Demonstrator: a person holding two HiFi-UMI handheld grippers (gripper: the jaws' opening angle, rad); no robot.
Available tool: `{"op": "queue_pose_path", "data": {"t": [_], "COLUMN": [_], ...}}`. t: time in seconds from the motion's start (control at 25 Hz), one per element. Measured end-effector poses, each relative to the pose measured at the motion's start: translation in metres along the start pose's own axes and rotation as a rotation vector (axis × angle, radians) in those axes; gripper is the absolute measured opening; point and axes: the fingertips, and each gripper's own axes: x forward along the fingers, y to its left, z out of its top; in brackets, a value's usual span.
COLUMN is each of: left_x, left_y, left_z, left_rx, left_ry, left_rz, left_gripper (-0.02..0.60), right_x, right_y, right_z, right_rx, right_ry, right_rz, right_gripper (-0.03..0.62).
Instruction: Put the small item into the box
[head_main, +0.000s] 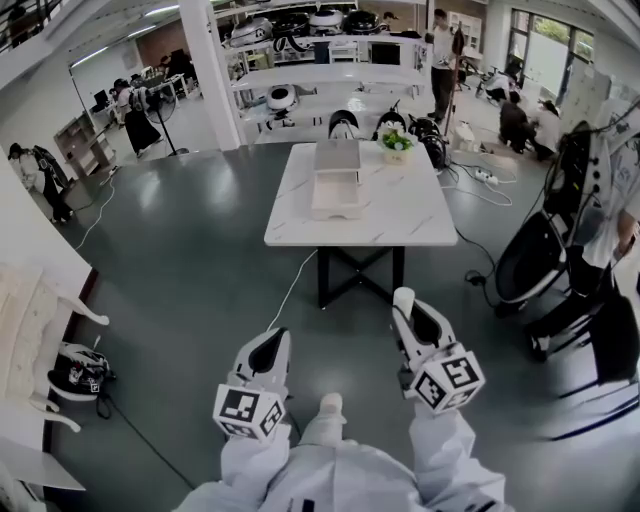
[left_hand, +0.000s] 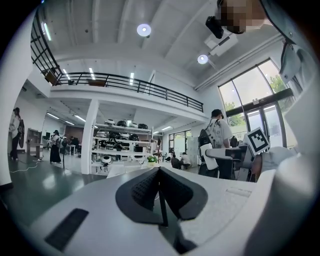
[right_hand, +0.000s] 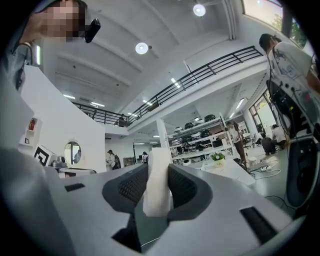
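**Spotter A:** Your right gripper (right_hand: 157, 172) is clamped on the small item (right_hand: 158, 185). It's a white, soft-looking piece standing upright between the pads, and its top pokes out above them.

**Spotter B:** Agreed. Your left gripper (left_hand: 159, 172) has its jaws pressed together with nothing between them.

**Spotter A:** You're standing well back from the table (head_main: 420, 215), on the grey floor (head_main: 180, 260) off its near edge. Both grippers are held up in front of you, side by side and well short of that edge.

**Spotter B:** So the item you're carrying is well away from the table too. The box (head_main: 335, 210) sits on the table, near the middle of the top. It's white and open, with its lid (head_main: 337, 157) raised toward the table's far edge.

**Spotter A:** You've also got a potted plant (head_main: 397, 143) at the table's far edge, just right of that lid. The rest of the tabletop around the box is bare white marble pattern.

**Spotter B:** From here I can't make out anything lying inside the box, since it's too small in your head view.
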Motion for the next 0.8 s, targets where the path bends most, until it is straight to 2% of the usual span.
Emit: {"op": "queue_pose_path", "data": {"t": [0.4, 0.8], "left_x": [0.064, 0.152], "left_y": [0.028, 0.087], "left_z": [-0.009, -0.003], "left_rx": [-0.02, -0.034], "left_ry": [-0.002, 0.0], "left_rz": [-0.02, -0.054], "left_gripper": [-0.002, -0.002], "right_x": [0.048, 0.136], "right_y": [-0.038, -0.077], "right_z": [-0.01, -0.011], "right_rx": [0.0, 0.009], "right_ry": [0.01, 0.016], "right_rz": [-0.021, -0.051], "right_gripper": [0.112, 0.114]}}
